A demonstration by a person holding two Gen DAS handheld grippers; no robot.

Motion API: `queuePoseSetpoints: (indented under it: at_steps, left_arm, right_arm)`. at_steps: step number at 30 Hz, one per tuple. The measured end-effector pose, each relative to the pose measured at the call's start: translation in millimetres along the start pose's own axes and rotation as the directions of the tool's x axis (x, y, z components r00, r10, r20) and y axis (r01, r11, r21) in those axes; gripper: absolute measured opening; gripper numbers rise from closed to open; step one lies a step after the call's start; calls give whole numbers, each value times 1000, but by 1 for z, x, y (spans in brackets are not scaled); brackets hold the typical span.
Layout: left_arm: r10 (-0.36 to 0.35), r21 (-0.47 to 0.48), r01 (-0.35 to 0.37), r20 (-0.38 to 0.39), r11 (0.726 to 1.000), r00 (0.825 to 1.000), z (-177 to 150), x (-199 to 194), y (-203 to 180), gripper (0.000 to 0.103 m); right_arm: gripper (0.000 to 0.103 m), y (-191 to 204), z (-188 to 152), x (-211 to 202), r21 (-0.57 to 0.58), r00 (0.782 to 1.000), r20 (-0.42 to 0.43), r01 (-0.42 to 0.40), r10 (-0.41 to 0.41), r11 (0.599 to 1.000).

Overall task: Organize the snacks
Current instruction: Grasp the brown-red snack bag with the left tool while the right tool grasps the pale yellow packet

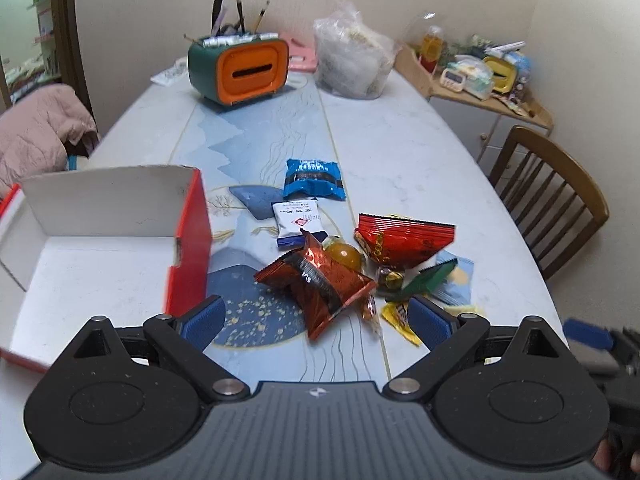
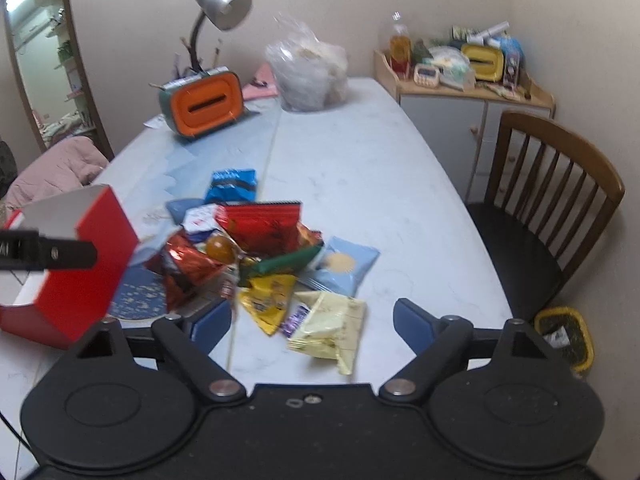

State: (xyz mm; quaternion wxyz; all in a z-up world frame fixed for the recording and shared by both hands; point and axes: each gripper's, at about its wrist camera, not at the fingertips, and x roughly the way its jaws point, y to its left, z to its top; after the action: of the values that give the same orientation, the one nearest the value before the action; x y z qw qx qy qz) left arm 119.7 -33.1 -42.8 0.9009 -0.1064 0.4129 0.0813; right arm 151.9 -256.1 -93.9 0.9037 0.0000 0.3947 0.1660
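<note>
Figure. Approach to a heap of loose snacks on a dining table (image 1: 400,140), seen along my two claws.

My left claw (image 1: 316,320) stands wide, nothing between its blue pads; the orange foil packet (image 1: 320,284) lies just ahead of it at twelve o'clock. My right claw (image 2: 312,320) is likewise wide and empty, with the pale yellow packet (image 2: 332,324) lying on the table between and just beyond its pads, not pressed by either.

The snack heap sits mid-table: a red packet (image 1: 400,242), a blue packet (image 1: 315,179) toward the far side at twelve o'clock, a white sachet (image 1: 298,220), a green wrapper (image 2: 284,264), a light blue packet (image 2: 344,266) and a yellow wrapper (image 2: 268,300). The red box (image 1: 188,248), open and with nothing visible on the part of its floor in view, stands at nine o'clock of the heap, just beside it.

Step in hand, as I judge it: pick one packet and carry it to the box. To do this well I should single out an outlying packet rather than the tangle, close on its crimped edge or flat body, and lift straight up so that neighbours are not dragged. Foil is slippery; a firm, central grip seems wise.

Surface and room: pale marbled tabletop with a blue printed mat (image 1: 256,152) bearing crumbs. At the far end stand an orange-fronted organizer (image 1: 240,72) with a desk lamp (image 2: 224,8) and a clear plastic bag (image 1: 352,60). A wooden chair (image 2: 560,208) is at three o'clock, a cluttered cabinet (image 2: 460,92) at one o'clock.
</note>
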Motion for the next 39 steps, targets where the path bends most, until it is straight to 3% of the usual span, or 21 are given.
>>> queuePoseSetpoints:
  at_steps: [6,9,17,23,29,33,39]
  left_arm:
    - [64,-57,-66,-35,996,997,21,46,-1,98]
    - [79,-127,-90,-90,988,993,30,69,3,98]
    - [86,-301,-152,-223,941,971,44,121,21,98]
    - [80,-356,-193,-308,914,948,41,148,27,97]
    - [61,-367,-191,-338,911,939,34,157,27,97]
    - [33,-387,-175,-347,905,937,31,161,30,90]
    - [2,-397,-152,-353,905,936,27,159,31,65]
  right_arm:
    - [84,-10,0,31,11,998,-65,14,-14,1000]
    - [82,-12,1,45,27,996,-92,14,-11,1000]
    - [75,-15,6,73,91,987,-160,8,6,996]
    - [72,-18,8,89,133,980,-198,25,2,991]
    - [67,-19,5,102,154,973,-233,35,2,987]
    - [56,-19,4,105,170,971,-240,33,9,985]
    - [48,-21,5,104,189,971,-238,32,14,981]
